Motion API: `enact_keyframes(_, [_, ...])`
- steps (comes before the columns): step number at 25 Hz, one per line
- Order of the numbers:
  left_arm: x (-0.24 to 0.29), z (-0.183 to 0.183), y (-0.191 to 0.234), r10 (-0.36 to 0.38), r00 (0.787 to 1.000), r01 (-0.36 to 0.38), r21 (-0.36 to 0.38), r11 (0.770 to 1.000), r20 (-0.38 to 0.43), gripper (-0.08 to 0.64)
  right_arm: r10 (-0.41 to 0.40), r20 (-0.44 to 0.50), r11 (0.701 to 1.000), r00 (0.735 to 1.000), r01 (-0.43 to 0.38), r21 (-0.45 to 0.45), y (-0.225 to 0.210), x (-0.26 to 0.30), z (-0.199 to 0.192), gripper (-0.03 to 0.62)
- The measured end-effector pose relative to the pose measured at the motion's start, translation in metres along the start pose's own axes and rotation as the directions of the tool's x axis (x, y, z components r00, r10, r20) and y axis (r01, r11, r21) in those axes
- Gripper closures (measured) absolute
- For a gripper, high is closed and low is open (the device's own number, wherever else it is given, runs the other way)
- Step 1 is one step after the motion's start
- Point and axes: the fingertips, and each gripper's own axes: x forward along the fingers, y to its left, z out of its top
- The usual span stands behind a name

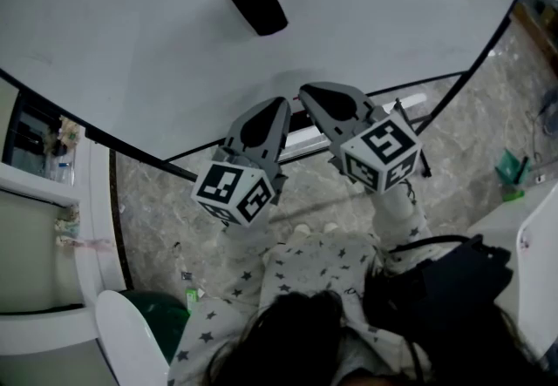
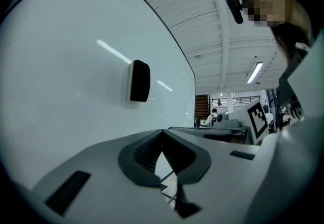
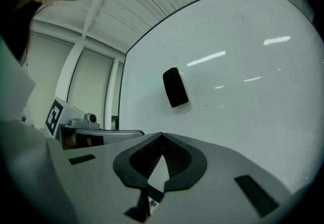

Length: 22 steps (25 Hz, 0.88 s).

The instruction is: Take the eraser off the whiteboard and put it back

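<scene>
Nearest me, the two tools were held side by side below the eraser, short of it and touching nothing. The left gripper (image 1: 275, 107) had its jaws clenched tip to tip with nothing between them. The right gripper (image 1: 310, 95) was clamped the same way and was empty too.

To my eye that was the trouble in waiting. Whichever one went for the eraser would have to spread its jaws first. Otherwise the closed tips would only butt it and skid it across the slick board, or knock it loose to drop to the floor (image 1: 157, 193). Two tools crowded that close together might also bump on the way up.

The eraser (image 1: 257, 3) sat flat on the whiteboard (image 1: 131, 36), well above both tips. I could not tell what kept it there, so how hard a pull it wanted was a guess.

Under the eraser, the pale ledge (image 1: 301, 138) along the board's lower edge was half covered by the grippers, and I could not see whether anything lay on it. The board's outer edges ran out of sight. The figures (image 2: 213, 116) in the hall far beyond the eraser were too small to make out.
</scene>
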Motion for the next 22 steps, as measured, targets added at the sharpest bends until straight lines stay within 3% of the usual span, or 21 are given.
enact_keyframes(22, [-0.001, -0.003, -0.015, 0.036, 0.999, -0.036, 0.012, 0.999, -0.002, 0.560, 0.037, -0.006, 0.999, 0.999, -0.037, -0.018, 0.000, -0.012, -0.004, 0.584])
